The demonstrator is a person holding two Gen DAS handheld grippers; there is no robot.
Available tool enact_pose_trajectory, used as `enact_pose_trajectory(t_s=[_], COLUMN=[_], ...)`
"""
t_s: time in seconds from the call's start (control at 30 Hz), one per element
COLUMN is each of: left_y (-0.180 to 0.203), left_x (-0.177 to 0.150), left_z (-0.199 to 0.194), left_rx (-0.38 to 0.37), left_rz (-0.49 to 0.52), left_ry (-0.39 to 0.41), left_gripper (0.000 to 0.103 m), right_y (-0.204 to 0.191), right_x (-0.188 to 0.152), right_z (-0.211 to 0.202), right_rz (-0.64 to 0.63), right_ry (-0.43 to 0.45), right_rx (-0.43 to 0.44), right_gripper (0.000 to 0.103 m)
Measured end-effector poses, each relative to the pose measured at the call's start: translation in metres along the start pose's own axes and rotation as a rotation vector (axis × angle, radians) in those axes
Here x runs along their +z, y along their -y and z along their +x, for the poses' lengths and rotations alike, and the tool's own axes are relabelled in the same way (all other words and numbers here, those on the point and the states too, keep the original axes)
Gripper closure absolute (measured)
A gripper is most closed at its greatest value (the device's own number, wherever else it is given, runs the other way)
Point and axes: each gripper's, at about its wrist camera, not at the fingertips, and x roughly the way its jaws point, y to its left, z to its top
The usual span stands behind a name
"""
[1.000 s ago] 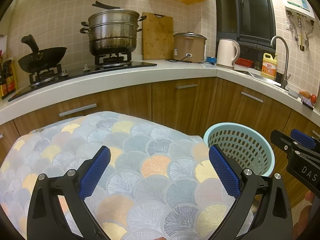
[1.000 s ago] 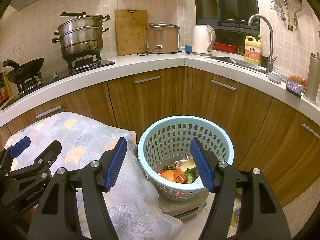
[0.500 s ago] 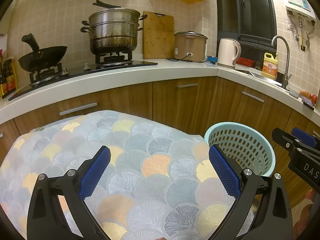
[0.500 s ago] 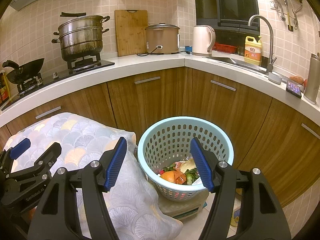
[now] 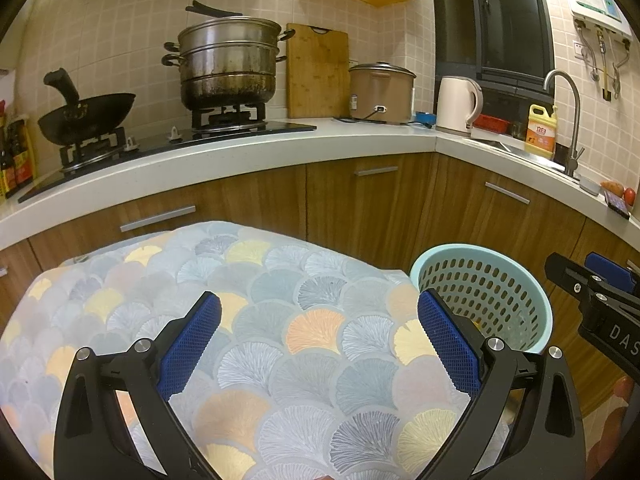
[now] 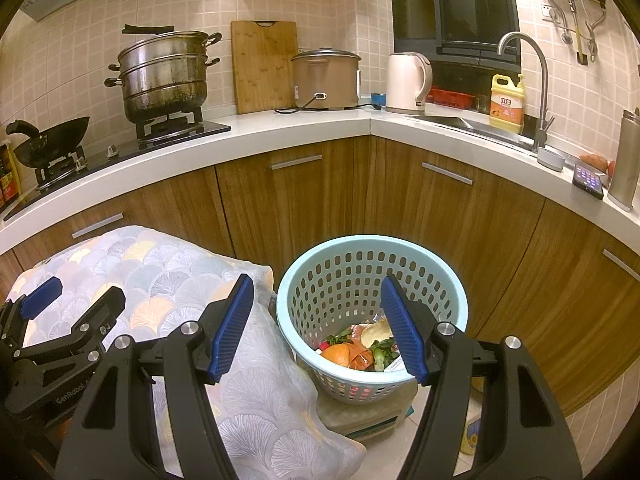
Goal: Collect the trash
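Kitchen; trash point(image 6: 362, 350) below spread jaws.

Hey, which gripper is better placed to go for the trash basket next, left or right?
Right. The right gripper is open and faces the light blue basket of food scraps. The left gripper, also open and empty, sits over the patterned cloth, with the basket off to its right.

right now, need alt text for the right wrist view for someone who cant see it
The open right gripper hovers empty above a light blue basket holding food scraps. A fan-patterned cloth lies to its left, wooden kitchen cabinets stand behind.
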Motion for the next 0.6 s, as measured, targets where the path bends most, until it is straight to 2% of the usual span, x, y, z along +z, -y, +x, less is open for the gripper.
enact_pose_trajectory(t_s=[0.4,0.6], left_y=[-0.0017,-0.0067], left_x=[0.0001,0.0007], left_z=[-0.0029,0.0019], left_rx=[0.020,0.012], left_rz=[0.021,-0.018], left_ry=[0.015,-0.026], left_gripper=[0.007,0.007], right_y=[-0.0019,-0.0021], right_x=[-0.0003,-0.0006], right_z=[0.0000,0.0004], right_rz=[-0.001,0.001], right_ry=[-0.001,0.003], right_rx=[-0.003,-0.005], right_gripper=[0.041,0.041])
